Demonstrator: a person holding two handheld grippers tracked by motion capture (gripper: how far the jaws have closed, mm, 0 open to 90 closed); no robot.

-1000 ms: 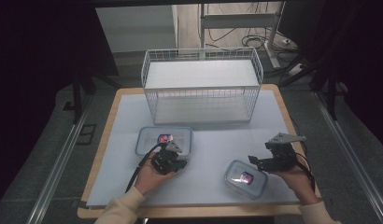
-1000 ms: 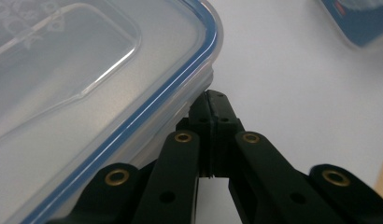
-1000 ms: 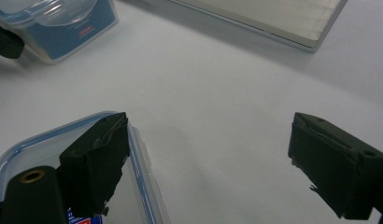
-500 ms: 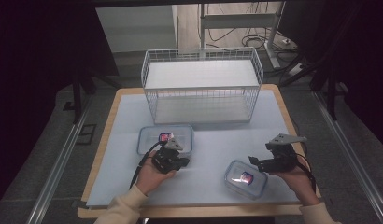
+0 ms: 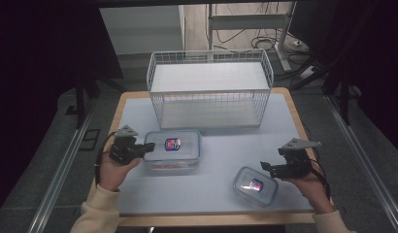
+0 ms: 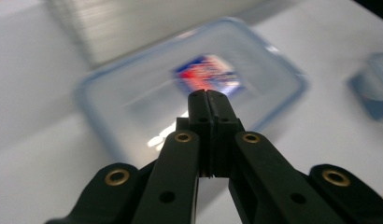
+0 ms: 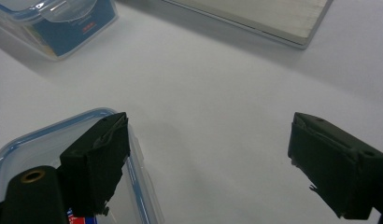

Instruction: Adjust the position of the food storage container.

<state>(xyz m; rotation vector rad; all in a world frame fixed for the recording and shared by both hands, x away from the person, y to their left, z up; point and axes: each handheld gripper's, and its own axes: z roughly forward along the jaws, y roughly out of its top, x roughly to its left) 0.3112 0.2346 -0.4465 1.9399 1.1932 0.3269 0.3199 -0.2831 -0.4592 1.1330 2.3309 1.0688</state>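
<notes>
The large lidded container (image 5: pixel 173 151) lies just ahead of the left gripper (image 5: pixel 147 147), in front of the wire basket (image 5: pixel 210 90). That gripper's jaws are pressed together and hold nothing. Spread them before approaching the container's near edge. The right gripper (image 5: pixel 265 167) is wide open and empty, with the small container (image 5: pixel 255 186) directly beside and below it.

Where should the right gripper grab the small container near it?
Judging by its pose, the small container lies flat with its lid on, so take it across its short width from above. The right gripper is open beside its right edge, wide enough to straddle it.
</notes>
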